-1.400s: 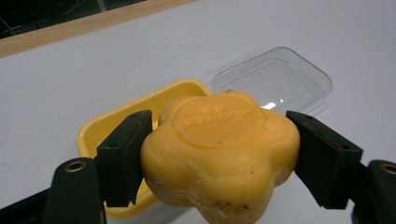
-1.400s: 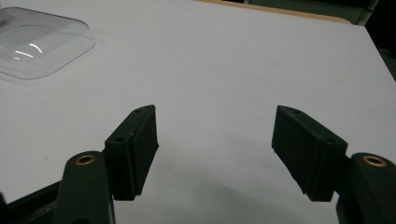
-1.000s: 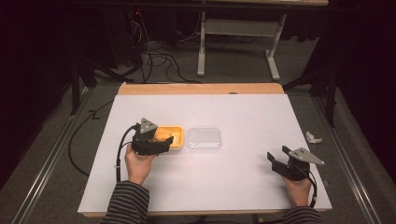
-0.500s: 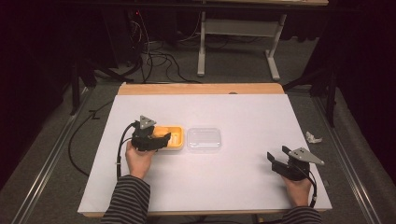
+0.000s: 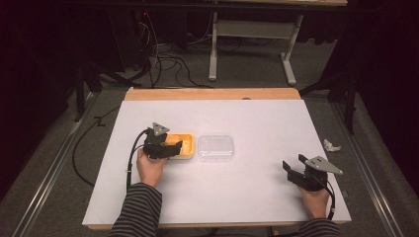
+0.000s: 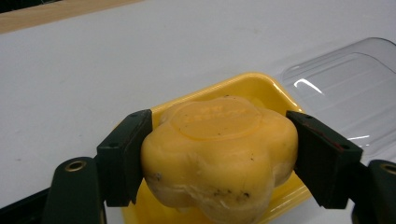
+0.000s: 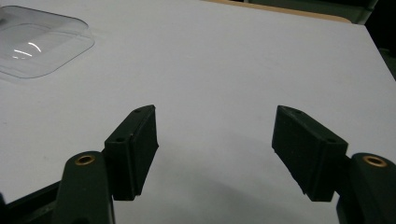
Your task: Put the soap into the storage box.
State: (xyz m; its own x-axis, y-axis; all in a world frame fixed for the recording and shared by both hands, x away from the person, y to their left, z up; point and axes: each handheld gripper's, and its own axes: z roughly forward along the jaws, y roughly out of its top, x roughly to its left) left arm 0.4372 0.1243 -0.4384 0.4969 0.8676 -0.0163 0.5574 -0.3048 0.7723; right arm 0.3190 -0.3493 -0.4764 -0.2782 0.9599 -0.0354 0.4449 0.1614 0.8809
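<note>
Since the earlier frame the left gripper (image 6: 219, 154) has edged forward over the yellow dish (image 6: 247, 86), and it clasps a pale yellow, flower-shaped soap (image 6: 219, 144), scuffed and speckled underneath. A clear lid (image 5: 215, 146) lies just beside the dish on the white surface (image 5: 257, 197). The right gripper (image 7: 215, 149) rests spread wide, holding nothing.

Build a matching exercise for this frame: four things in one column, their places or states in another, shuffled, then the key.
Things:
1. yellow soap bar
2. yellow soap dish
3. clear lid
4. right gripper

States:
A. open over bare white table
B. flat on the table, right of the dish
C. clamped between the left gripper's jaws
D. under the soap, beside the lid

Pairs: 1-C, 2-D, 3-B, 4-A
</note>
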